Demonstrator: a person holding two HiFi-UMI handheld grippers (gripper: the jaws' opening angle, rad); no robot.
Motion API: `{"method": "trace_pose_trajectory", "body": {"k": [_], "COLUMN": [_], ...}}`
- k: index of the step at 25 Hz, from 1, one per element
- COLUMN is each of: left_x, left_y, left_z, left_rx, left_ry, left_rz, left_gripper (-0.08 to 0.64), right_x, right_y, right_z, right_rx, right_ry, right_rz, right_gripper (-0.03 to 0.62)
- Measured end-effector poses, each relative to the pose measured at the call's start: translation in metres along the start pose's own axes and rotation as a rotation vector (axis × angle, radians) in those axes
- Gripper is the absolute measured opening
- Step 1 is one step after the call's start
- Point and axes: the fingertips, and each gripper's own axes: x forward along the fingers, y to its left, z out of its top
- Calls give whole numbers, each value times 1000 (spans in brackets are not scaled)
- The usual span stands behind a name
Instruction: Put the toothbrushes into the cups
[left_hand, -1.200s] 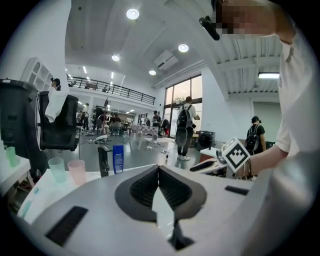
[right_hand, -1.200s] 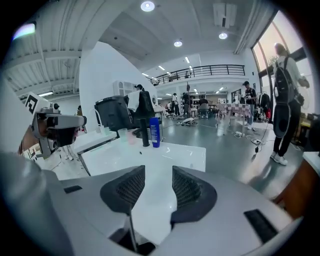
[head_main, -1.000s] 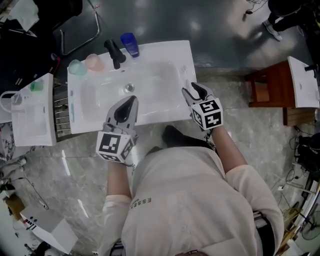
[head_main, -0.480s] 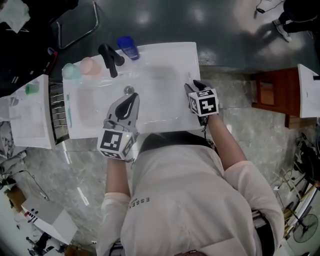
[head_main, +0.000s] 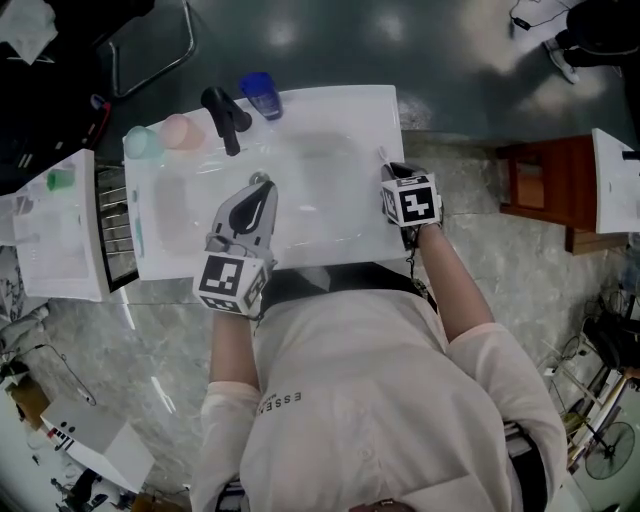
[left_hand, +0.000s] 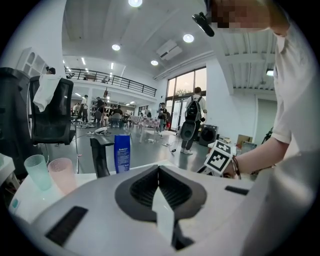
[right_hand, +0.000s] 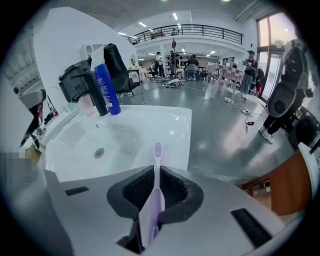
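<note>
Around: I see a black faucet (head_main: 225, 115) and a blue bottle (head_main: 260, 93) at the sink's (head_main: 345, 108) back rim, near the cups.
Count: two cups, a green cup (head_main: 141, 143) and a pink cup (head_main: 182, 131), back-left; one purple toothbrush (right_hand: 157, 155).
Right gripper (right_hand: 156, 170): jaws have just been closing and now clamp the purple toothbrush at the sink's right edge.
Left gripper (left_hand: 159, 168): jaws together, empty.
Unclear: a teal streak (head_main: 137, 235) on the left ledge; I can't name it.
</note>
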Motion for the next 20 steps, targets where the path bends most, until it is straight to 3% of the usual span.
{"method": "trace_pose_trajectory", "body": {"k": [4,10,20], "left_x": [-8,-33,-113], "left_y": [14,48,147], "left_z": [3,20,40], "left_rx": [8,61,73], "left_ry": [-17,-42,-118], "left_rz": [-30,-96,-95], "left_gripper": [2,2,2], "right_x": [-17,-55,-100], "right_y": [16,70,218], "right_z": [12,68,163], "right_rx": [51,98,-16], "right_ry": [-65,-255,-470], "right_rz": [10,37,87], "right_gripper": [49,48,47]}}
